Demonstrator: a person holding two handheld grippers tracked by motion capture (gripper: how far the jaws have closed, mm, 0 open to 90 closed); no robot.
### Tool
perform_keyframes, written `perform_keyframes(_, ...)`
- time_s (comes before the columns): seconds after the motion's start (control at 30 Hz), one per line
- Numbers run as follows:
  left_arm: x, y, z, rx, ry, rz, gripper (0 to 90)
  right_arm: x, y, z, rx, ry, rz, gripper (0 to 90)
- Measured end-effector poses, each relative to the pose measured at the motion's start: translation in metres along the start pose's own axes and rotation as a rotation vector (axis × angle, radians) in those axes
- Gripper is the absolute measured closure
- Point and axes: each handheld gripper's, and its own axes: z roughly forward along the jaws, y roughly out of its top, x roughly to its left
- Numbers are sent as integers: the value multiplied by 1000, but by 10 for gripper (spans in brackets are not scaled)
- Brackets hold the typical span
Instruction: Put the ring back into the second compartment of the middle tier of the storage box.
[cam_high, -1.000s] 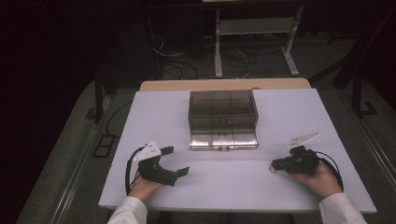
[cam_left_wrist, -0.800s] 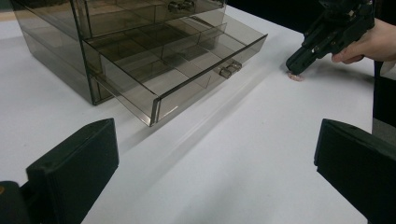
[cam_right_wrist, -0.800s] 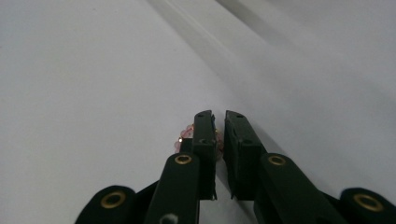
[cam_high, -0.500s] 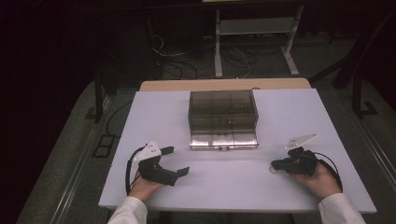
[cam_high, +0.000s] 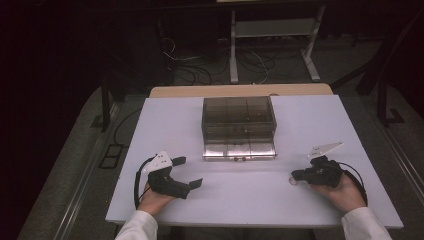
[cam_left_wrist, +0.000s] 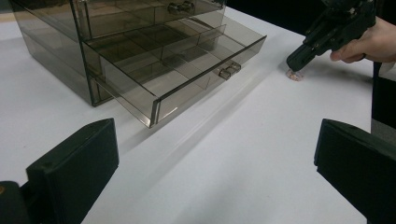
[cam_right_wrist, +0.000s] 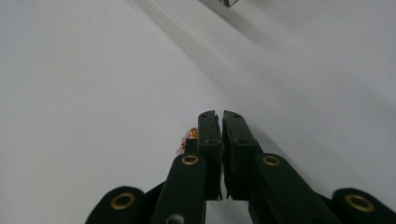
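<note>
A smoky clear drawer box (cam_high: 239, 117) stands at the middle of the white table (cam_high: 300, 120), its bottom drawer (cam_left_wrist: 187, 70) pulled out toward me and showing bare compartments. My left gripper (cam_high: 189, 171) rests open at the front left, jaws wide apart, and in the left gripper view (cam_left_wrist: 215, 154) it looks past the drawer. My right gripper (cam_high: 295, 176) sits low at the front right with its jaws pressed together (cam_right_wrist: 220, 114). A small pink and gold bead piece (cam_right_wrist: 187, 139) pokes out beside its left jaw, touching the table (cam_left_wrist: 295, 74).
A wooden board edge (cam_high: 240, 91) runs behind the table. Cables and a metal stand's legs (cam_high: 270, 50) lie on the dark floor beyond. Bare white surface stretches between the two grippers and in front of the drawer.
</note>
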Motion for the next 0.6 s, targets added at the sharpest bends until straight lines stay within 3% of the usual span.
perform_keyframes(0.6,1,0,-1,-3,0,-2,0,-2,3,-13,-56,35,22,856)
